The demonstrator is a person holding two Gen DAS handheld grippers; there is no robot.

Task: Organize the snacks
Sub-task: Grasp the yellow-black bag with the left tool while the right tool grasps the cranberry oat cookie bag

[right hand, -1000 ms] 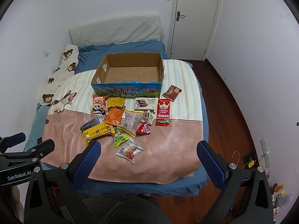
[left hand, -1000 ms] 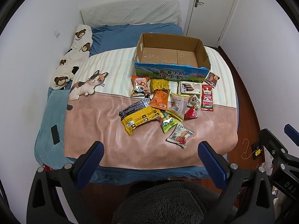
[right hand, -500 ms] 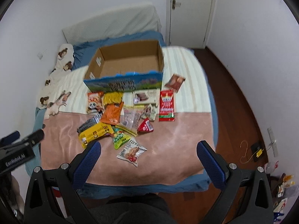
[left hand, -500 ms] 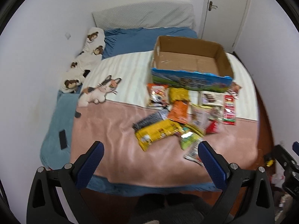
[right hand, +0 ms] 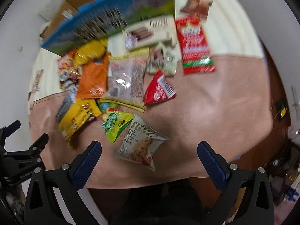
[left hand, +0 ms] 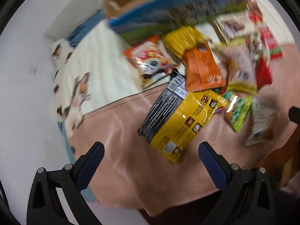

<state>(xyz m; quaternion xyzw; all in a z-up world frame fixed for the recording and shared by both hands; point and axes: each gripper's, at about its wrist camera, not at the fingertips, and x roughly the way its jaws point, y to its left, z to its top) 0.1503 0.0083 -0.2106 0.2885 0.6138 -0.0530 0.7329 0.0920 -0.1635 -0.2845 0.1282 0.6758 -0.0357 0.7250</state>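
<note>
Several snack packets lie in a heap on the pink blanket [left hand: 120,131] in front of an open cardboard box [left hand: 168,1] with a blue printed side [right hand: 112,16]. My left gripper [left hand: 150,161] is open, just short of a long yellow packet [left hand: 187,125] that overlaps a black packet [left hand: 163,108]. An orange packet [left hand: 202,67] and a panda packet [left hand: 151,63] lie beyond. My right gripper [right hand: 149,159] is open, with a grey cookie packet [right hand: 140,144] between and just ahead of its fingers. A green packet [right hand: 116,123] and a red triangular packet [right hand: 159,91] sit farther in. Both views are blurred.
A long red packet [right hand: 195,46], a brown packet [right hand: 196,5] and a white packet [right hand: 148,31] lie on the right of the heap. A cat plush [left hand: 76,101] lies at the left on the striped cover [left hand: 101,63]. The bed edge runs close below both grippers; wood floor [right hand: 277,86] is at right.
Both grippers have dropped quickly from a high overview of the bed down close to the snack heap. The packets now fill the views. Both stay open.
</note>
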